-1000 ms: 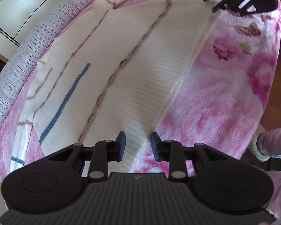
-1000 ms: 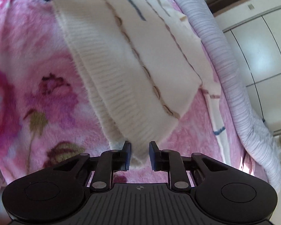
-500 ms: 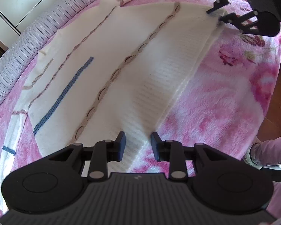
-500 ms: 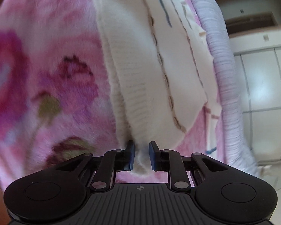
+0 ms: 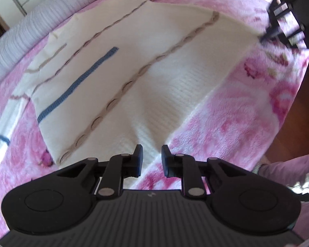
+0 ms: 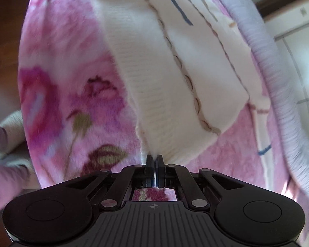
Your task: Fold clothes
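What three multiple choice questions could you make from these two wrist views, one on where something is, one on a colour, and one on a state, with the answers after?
1. Where does the cream sweater lie?
A. On a pink floral blanket
B. On a wooden chair
C. In a laundry basket

2. What colour is the short straight stripe on the sweater?
A. Red
B. Blue
C. Black

3. How do the right tongs stand?
A. Wide open above the blanket
B. Shut on the sweater's ribbed hem
C. Shut on a hanger

Answers:
1. A, the pink floral blanket shows around the sweater in both views.
2. B, the stripe reads plainly blue against the cream knit.
3. B, the right wrist view shows the pads together with the ribbed hem running in between them.
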`<control>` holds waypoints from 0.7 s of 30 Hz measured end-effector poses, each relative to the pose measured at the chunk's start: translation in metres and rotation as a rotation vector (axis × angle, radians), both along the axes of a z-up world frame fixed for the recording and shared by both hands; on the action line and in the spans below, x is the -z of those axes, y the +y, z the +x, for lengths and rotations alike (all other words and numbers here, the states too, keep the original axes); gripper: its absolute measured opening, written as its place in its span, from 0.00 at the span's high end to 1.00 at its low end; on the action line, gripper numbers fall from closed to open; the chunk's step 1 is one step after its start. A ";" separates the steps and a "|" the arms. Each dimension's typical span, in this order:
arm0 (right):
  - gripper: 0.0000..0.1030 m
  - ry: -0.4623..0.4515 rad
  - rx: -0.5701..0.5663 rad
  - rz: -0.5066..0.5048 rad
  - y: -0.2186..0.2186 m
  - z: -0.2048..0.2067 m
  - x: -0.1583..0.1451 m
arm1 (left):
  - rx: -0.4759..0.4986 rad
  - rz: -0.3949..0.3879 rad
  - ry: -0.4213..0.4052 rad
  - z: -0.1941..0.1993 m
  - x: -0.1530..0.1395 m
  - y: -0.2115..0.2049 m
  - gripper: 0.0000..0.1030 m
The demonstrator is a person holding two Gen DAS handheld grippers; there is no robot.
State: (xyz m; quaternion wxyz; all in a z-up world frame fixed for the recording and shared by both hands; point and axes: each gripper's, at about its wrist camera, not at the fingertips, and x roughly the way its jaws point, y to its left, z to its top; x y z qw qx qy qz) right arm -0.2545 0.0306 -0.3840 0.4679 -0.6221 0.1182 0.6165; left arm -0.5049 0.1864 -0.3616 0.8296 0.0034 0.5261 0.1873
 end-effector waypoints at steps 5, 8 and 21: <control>0.72 0.298 0.244 -0.016 0.013 0.025 -0.049 | -0.178 -0.085 -0.126 -0.012 -0.022 0.039 0.82; 0.69 0.507 0.528 0.132 0.039 0.047 -0.070 | -0.358 -0.109 -0.180 -0.005 -0.017 0.068 0.82; 0.69 0.520 1.071 -0.085 0.047 0.046 -0.019 | -0.680 -0.256 0.014 -0.011 0.007 0.052 0.81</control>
